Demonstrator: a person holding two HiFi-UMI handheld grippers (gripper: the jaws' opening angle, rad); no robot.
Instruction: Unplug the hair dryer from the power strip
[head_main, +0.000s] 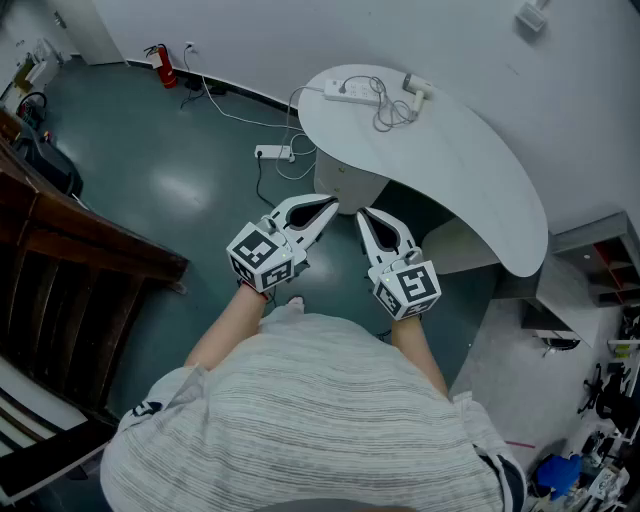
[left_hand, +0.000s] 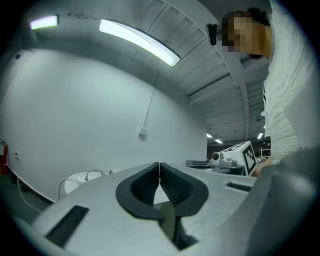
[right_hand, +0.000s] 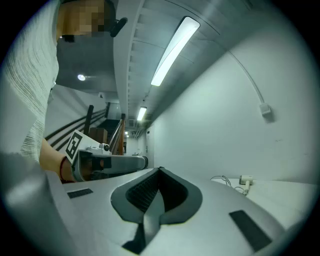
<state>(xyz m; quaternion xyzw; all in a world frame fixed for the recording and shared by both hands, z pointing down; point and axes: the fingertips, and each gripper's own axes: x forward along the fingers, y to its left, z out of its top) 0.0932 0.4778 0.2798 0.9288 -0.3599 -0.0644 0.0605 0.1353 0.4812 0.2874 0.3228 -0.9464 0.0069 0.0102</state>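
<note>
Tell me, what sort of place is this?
Probably an indoor lab or workshop rather than a home: a fire extinguisher stands by the wall, a curved white table holds just a power strip and a hair dryer, and cluttered equipment shelves stand at the right.

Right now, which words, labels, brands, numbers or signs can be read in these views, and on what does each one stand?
No text reads clearly in any view.
The marker cubes on the left gripper and right gripper: black-and-white square patterns, no letters.
The dark print on the person's sleeve: too small to read.
On the power strip and hair dryer: no legible label.
</note>
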